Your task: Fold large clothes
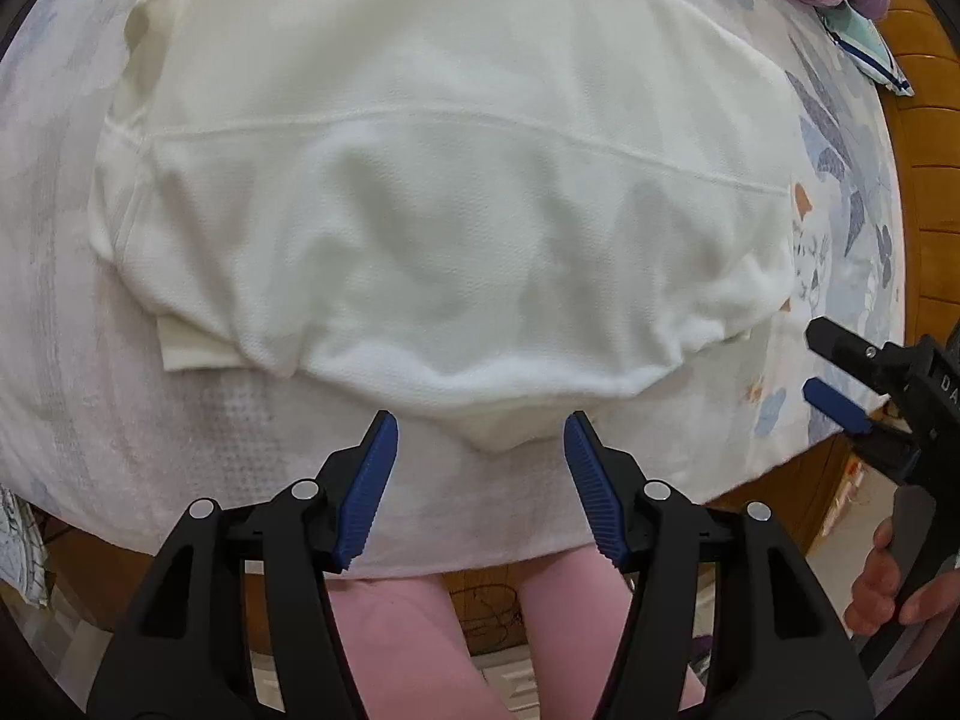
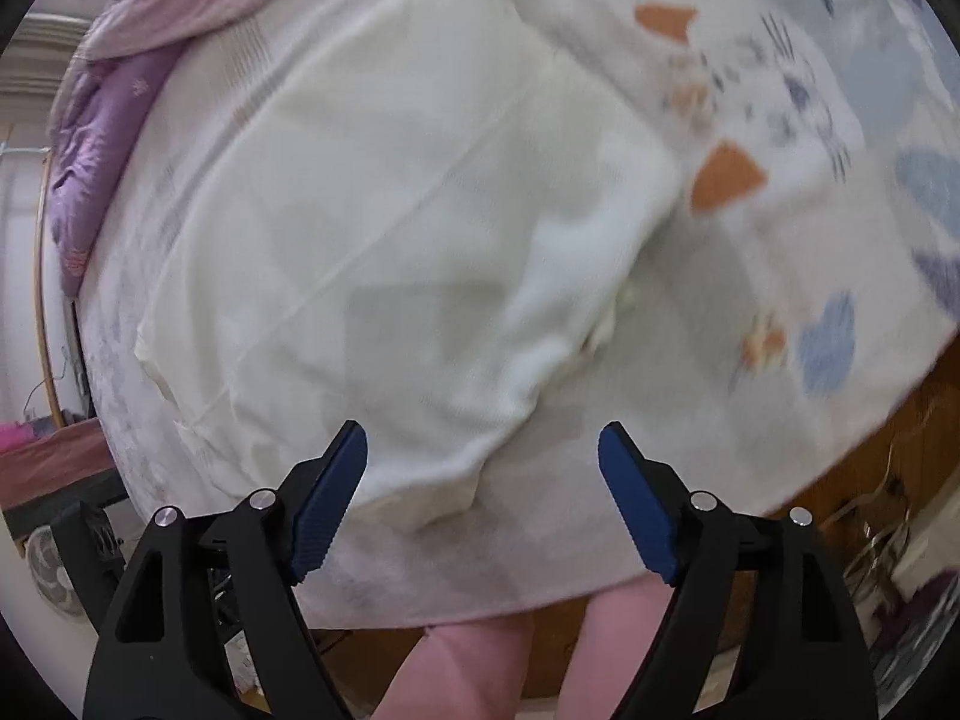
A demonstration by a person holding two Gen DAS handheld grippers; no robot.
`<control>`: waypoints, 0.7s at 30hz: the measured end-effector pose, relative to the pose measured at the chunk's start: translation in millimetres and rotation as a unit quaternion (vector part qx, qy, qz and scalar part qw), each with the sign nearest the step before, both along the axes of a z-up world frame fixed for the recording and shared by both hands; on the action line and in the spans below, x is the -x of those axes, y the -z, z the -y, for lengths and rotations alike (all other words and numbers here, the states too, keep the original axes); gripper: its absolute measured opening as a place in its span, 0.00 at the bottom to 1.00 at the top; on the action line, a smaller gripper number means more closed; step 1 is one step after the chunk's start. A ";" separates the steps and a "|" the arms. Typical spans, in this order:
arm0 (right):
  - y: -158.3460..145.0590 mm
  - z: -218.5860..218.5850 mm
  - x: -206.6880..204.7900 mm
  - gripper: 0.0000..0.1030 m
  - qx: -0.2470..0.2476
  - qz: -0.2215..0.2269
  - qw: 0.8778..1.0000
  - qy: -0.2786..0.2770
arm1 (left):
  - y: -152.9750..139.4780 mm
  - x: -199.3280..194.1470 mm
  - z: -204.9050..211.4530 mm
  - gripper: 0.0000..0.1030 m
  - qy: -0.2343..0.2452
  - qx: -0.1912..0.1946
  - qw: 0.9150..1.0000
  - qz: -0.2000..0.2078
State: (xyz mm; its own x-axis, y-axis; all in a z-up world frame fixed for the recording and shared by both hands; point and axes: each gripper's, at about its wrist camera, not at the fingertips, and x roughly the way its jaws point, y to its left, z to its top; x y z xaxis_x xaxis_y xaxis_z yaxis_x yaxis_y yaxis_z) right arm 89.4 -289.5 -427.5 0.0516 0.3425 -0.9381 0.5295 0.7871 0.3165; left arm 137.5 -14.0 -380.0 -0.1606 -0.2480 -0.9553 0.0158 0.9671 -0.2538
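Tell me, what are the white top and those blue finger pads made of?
The white garment looks like soft knitted cloth, maybe cotton: a fine dimpled weave, a stitched seam and limp wrinkles show. The blue pads on the left gripper look like matte rubber or plastic, with ribbed grip lines. The bedsheet beneath looks like thin printed fabric.

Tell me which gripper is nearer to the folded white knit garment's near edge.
Left. The left gripper hovers open just off the folded white knit garment at mid-edge. The right gripper, also open, hangs off its right corner, slightly farther out.
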 end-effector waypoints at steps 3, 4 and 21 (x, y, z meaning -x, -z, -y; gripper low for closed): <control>8.5 21.4 -8.6 0.74 -0.008 0.014 1.000 -0.019 | -7.6 -8.7 18.0 0.57 -0.013 -0.015 1.000 0.014; 9.9 32.7 -13.9 0.74 -0.013 0.020 0.999 -0.028 | -9.7 -13.0 25.6 0.57 -0.017 -0.020 0.999 0.021; 81.1 108.7 -186.3 0.80 -0.105 0.165 0.962 -0.189 | 4.7 -107.0 73.4 0.64 -0.091 -0.081 0.989 0.078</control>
State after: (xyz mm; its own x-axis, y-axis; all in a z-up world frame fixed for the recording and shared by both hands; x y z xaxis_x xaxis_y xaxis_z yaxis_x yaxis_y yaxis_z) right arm 275.7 -398.2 -508.6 0.1691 0.5746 -0.8007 0.0619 0.8046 0.5905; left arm 244.5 -87.4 -384.7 0.0259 -0.1016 -0.9945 -0.1359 0.9852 -0.1042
